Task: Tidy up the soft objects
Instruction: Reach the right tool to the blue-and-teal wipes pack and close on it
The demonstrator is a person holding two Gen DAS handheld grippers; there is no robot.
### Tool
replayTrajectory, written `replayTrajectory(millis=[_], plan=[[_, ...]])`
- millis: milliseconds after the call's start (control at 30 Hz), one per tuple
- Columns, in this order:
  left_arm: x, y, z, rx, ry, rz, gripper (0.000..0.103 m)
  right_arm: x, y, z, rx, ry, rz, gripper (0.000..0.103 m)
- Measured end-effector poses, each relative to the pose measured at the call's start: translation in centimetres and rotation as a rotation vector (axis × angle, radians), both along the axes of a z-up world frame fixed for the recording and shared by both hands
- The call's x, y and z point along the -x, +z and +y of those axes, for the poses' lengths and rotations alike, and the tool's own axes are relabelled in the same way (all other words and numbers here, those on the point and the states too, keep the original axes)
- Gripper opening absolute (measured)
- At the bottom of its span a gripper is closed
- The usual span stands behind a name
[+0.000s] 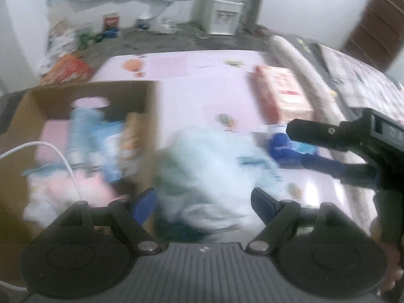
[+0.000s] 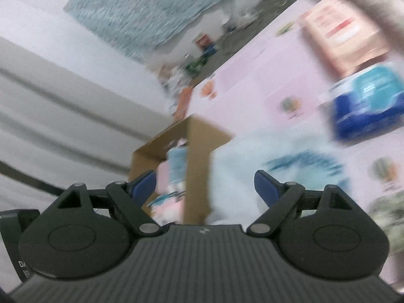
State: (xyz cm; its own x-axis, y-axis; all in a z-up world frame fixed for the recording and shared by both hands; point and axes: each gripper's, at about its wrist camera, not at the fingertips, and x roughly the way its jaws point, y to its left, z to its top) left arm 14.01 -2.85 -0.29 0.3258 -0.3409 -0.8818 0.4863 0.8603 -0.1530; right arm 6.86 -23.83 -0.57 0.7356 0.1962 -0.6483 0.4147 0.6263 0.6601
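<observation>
A blurred pale blue and white soft pack (image 1: 214,156) (image 2: 290,161) lies on the pink table (image 1: 197,75) (image 2: 252,75), just right of an open cardboard box (image 1: 149,116) (image 2: 197,136). Inside the box are a light blue pack (image 1: 83,126) and pink soft things (image 1: 75,186). My left gripper (image 1: 203,202) hangs open above the pale pack's near end, touching nothing. My right gripper (image 2: 204,186) is open too, over the box's corner and the pale pack. In the left wrist view the right gripper (image 1: 295,144) reaches in from the right, in front of a dark blue pack (image 1: 280,149) (image 2: 366,106).
A pink and red carton (image 1: 285,91) (image 2: 346,38) stands on the table behind the dark blue pack. A white cable (image 1: 63,156) crosses the box. Beyond the table, the floor holds an orange bag (image 1: 68,70) and clutter, with a water dispenser (image 1: 222,17) at the wall. A camouflage sleeve (image 2: 388,214) shows at right.
</observation>
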Motion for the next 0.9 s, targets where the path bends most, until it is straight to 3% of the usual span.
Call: replayTrajectory(millis=[100, 200, 367, 467, 700, 900], plan=[[1.0, -0.5, -4.5, 0.012, -0.028, 0.005, 0.082, 2.5, 0.4, -4.6, 0.059, -0.041, 0.013, 0.085], [1.8, -1.8, -8.5, 0.033, -0.031, 0.036, 0.076, 3.2, 0.1, -9.2, 0.150, -0.014, 0.015, 0.085], [2.4, -4.7, -14.2, -0.003, -0.019, 0.067, 0.055, 0.6, -2.5, -16.3, 0.238, 0.111, 0.026, 0.083], [2.8, -5.8, -16.1, -0.029, -0.018, 0.076, 0.048, -1.7, -4.2, -19.3, 0.248, 0.184, 0.026, 0.072], [2.9, -8.7, -18.6, -0.062, 0.003, 0.145, 0.039, -6.2, -8.2, -22.2, 0.237, 0.280, 0.078, 0.069], [3.0, -10.2, -19.2, -0.060, 0.007, 0.207, 0.039, -4.1, -11.2, -22.4, 0.180, 0.282, 0.210, 0.066]])
